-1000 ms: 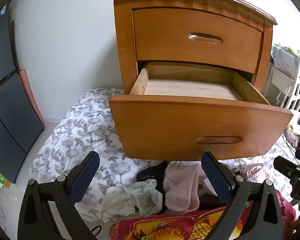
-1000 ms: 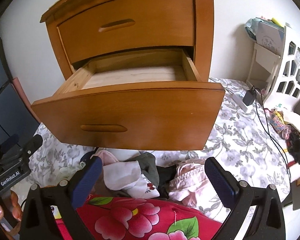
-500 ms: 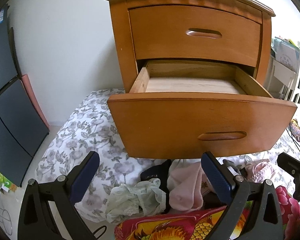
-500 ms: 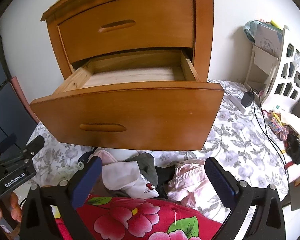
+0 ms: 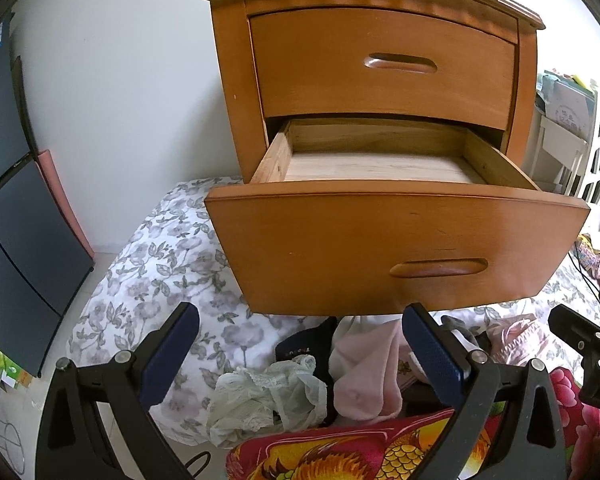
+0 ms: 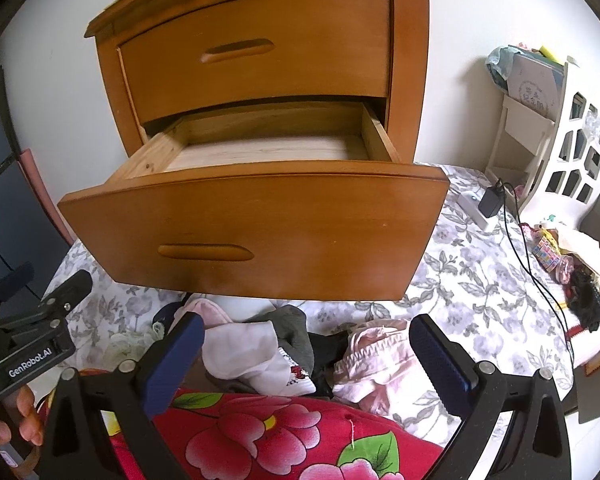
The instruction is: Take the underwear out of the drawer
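Lower drawer is pulled fully out; the visible part of its floor is bare wood, nothing left that I can see, though the front corner is hidden by the drawer face. Underwear lies in a heap on the bed just below the drawer front. Left gripper and right gripper both hover over the heap, fingers spread wide, holding nothing. Judgement: removal step looks done or nearly so. Next move: tip a camera over the drawer front to confirm it's empty.
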{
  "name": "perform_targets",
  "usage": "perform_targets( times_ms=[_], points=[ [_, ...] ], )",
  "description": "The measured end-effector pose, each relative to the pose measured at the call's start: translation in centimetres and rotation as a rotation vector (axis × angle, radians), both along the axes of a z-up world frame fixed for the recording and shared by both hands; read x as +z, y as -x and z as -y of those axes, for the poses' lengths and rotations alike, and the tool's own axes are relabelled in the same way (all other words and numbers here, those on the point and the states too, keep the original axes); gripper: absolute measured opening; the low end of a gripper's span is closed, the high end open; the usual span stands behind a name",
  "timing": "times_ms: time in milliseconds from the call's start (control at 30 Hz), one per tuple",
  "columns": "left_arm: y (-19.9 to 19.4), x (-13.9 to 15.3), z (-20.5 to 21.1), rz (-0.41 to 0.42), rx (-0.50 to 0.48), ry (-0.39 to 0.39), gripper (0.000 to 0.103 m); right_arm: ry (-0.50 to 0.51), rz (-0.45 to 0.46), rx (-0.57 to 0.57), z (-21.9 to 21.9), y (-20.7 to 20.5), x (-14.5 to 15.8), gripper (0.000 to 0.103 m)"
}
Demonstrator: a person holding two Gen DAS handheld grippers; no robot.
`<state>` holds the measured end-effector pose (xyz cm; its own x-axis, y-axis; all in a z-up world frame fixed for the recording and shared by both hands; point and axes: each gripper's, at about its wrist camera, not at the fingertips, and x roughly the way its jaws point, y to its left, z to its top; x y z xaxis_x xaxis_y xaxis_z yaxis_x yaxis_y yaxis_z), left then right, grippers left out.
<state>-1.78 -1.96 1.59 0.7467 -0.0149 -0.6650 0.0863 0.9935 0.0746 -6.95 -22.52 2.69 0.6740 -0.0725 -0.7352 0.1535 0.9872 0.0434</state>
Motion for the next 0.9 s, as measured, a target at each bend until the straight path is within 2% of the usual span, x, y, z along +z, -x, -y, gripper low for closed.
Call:
perform_targets(
  times_ms=[900],
  points=[
    [0.05, 0.02, 0.01, -0.003, -0.002, 0.003, 0.101, 0.005, -0.010, -0.001, -0.16, -0.01, -0.22, 0.103]
  ],
)
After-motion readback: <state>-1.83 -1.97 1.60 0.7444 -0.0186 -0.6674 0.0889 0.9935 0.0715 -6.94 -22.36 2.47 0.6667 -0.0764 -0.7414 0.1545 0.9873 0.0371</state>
